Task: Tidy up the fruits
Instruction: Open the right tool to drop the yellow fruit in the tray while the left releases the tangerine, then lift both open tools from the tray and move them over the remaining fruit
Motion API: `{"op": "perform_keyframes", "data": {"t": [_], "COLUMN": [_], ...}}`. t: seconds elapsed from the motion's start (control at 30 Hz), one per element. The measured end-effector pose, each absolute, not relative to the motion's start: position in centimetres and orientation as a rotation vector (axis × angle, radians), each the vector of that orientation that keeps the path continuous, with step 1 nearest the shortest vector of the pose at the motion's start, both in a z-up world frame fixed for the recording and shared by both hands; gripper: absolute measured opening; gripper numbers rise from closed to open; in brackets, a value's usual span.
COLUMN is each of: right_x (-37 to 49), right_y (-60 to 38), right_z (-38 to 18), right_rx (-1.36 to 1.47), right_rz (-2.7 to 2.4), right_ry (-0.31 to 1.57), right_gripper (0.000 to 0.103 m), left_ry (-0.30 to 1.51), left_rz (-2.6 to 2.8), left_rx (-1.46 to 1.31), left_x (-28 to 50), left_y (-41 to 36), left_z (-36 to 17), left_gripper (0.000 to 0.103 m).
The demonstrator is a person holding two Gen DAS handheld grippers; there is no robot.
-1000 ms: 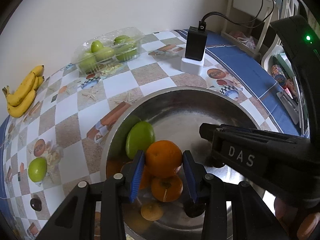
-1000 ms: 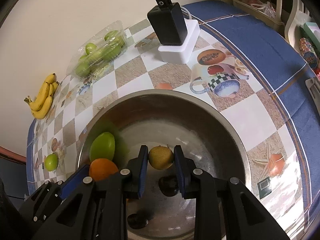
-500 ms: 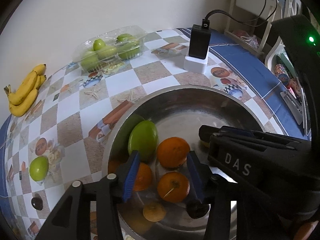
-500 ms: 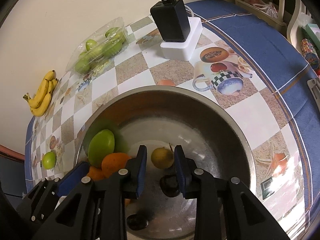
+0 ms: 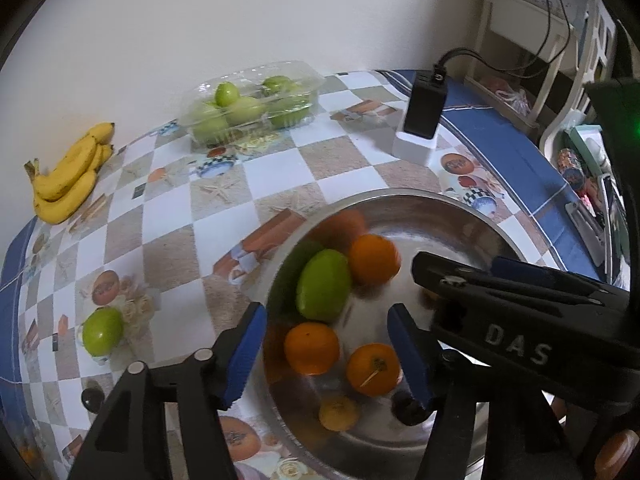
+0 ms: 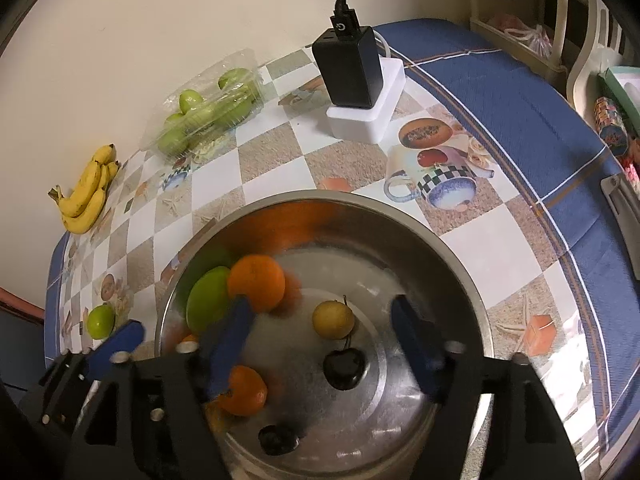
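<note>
A steel bowl [image 5: 472, 216] [image 6: 460, 264] holds a green mango [image 5: 323, 290] [image 6: 208, 300], three oranges [image 5: 374, 259] [image 6: 257, 282], a small yellow fruit [image 6: 333, 319] [image 5: 338, 413] and dark cherries [image 6: 345, 369]. My left gripper [image 5: 328, 352] is open and empty over the bowl's near side. My right gripper [image 6: 324, 344] is open and empty above the yellow fruit; its body shows in the left wrist view [image 5: 520, 320]. A green fruit [image 5: 102, 331] [image 6: 101, 321] lies on the table left of the bowl.
A banana bunch [image 5: 68, 176] [image 6: 86, 196] and a clear box of green fruit [image 5: 250, 104] [image 6: 204, 112] lie at the wall. A black charger on a white block [image 5: 422, 120] [image 6: 356, 84] stands behind the bowl. A dark cherry [image 5: 92, 398] lies on the table.
Both grippers opened and drew back. The left let go of an orange, which rolled to the mango. The right let go of the yellow fruit, now resting in the bowl.
</note>
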State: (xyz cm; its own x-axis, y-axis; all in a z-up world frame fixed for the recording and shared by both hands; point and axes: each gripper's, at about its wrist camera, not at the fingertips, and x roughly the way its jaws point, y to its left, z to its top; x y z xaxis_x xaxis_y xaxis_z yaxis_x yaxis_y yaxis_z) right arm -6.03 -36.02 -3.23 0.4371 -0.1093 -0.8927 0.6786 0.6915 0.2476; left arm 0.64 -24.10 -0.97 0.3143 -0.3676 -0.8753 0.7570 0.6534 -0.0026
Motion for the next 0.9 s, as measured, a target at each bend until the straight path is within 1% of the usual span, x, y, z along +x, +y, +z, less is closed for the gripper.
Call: {"op": "perform_keyframes", "data": {"t": [0.07, 0.37, 0.47, 0.67, 0.73, 0.8, 0.83, 0.87, 0.9], "right_x": [-6.0, -5.9, -5.8, -5.6, -5.4, -5.3, -5.3, -5.3, -5.3], "right_y": [-36.0, -35.8, -35.6, -35.0, -34.8, -34.6, -34.6, -34.5, -34.4], "right_z": [-3.1, -3.2, -3.2, -3.0, -3.0, -3.1, -3.1, -3.1, -3.2], "right_rx": [0.651, 0.634, 0.625, 0.609, 0.602, 0.595, 0.592, 0.584, 0.578], "right_rz": [-0.533, -0.541, -0.539, -0.523, -0.52, -0.517, -0.516, -0.519, -0.522], "right_ry": [1.006, 1.024, 1.032, 1.04, 1.043, 1.046, 1.047, 1.048, 1.049], "right_gripper": [0.078, 0.079, 0.079, 0.079, 0.08, 0.08, 0.083, 0.095, 0.102], "left_ry": [1.004, 1.06, 1.071, 1.094, 1.098, 1.095, 1.088, 1.084, 1.078], "left_rz": [-0.758, -0.622, -0.562, -0.456, -0.432, -0.413, -0.403, -0.394, -0.382], "left_rx": [0.45, 0.369, 0.338, 0.278, 0.267, 0.26, 0.253, 0.25, 0.246], "left_x": [1.0, 3.7, 4.6, 6.1, 6.5, 6.7, 6.7, 6.8, 6.9], "left_y": [-23.7, -20.4, -19.3, -17.1, -16.5, -16.1, -15.9, -15.8, -15.6], "left_z": [-0.9, -0.9, -1.0, -1.2, -1.3, -1.4, -1.4, -1.4, -1.4], "left_gripper": [0.068, 0.08, 0.09, 0.093, 0.096, 0.103, 0.103, 0.103, 0.103]}}
